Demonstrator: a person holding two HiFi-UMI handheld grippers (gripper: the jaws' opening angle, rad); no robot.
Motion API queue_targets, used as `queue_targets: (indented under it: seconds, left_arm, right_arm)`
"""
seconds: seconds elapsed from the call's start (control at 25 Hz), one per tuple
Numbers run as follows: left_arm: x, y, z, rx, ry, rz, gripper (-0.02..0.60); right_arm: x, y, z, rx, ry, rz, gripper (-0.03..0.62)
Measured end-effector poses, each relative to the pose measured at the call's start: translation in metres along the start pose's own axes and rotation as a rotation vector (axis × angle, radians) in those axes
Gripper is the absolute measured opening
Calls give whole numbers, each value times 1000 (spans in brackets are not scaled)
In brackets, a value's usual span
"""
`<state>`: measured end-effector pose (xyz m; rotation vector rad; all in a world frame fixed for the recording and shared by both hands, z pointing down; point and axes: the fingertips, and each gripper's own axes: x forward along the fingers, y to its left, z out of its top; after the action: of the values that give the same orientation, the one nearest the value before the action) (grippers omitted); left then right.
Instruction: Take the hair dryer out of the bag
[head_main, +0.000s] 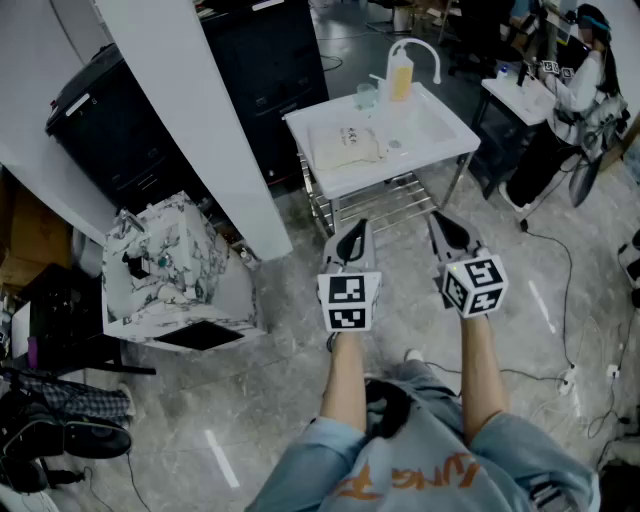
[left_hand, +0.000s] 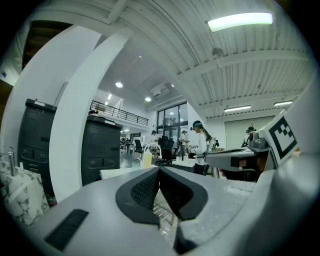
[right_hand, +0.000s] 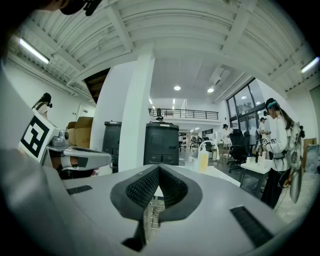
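Note:
A cream cloth bag (head_main: 346, 146) lies flat on a small white table (head_main: 440, 140) ahead of me. No hair dryer shows; I cannot tell what the bag holds. My left gripper (head_main: 352, 230) is shut and empty, held level over the floor short of the table's near edge. Beside it my right gripper (head_main: 441, 224) is also shut and empty. In the left gripper view the jaws (left_hand: 159, 171) meet with nothing between them, and the table (left_hand: 117, 173) lies beyond. The right gripper view shows its jaws (right_hand: 159, 168) closed the same way.
On the table stand a bottle of yellow liquid (head_main: 401, 76) and a clear cup (head_main: 365, 96). A wire rack (head_main: 375, 205) sits under it. A white pillar (head_main: 200, 120), black cabinets (head_main: 130, 130) and a marbled box (head_main: 165, 265) are at the left. A person (head_main: 585, 80) works at the far right.

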<state>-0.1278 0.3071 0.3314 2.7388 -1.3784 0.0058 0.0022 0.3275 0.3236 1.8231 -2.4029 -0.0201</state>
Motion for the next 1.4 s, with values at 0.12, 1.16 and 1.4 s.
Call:
queue_targets:
  seconds: [0.12,1.16,1.4]
  left_arm:
    - [3,1,-1,-3,4,-8,3]
    - [33,46,-13,-127,11,-21,2]
    - [42,70,-7,-113,9,19,2]
  right_arm:
    - [1,1,-2,-12,11,-2,-11]
    - [43,-16,-16,-5,80,2,-3]
    - [66,-23,-14,26,61,25,-3]
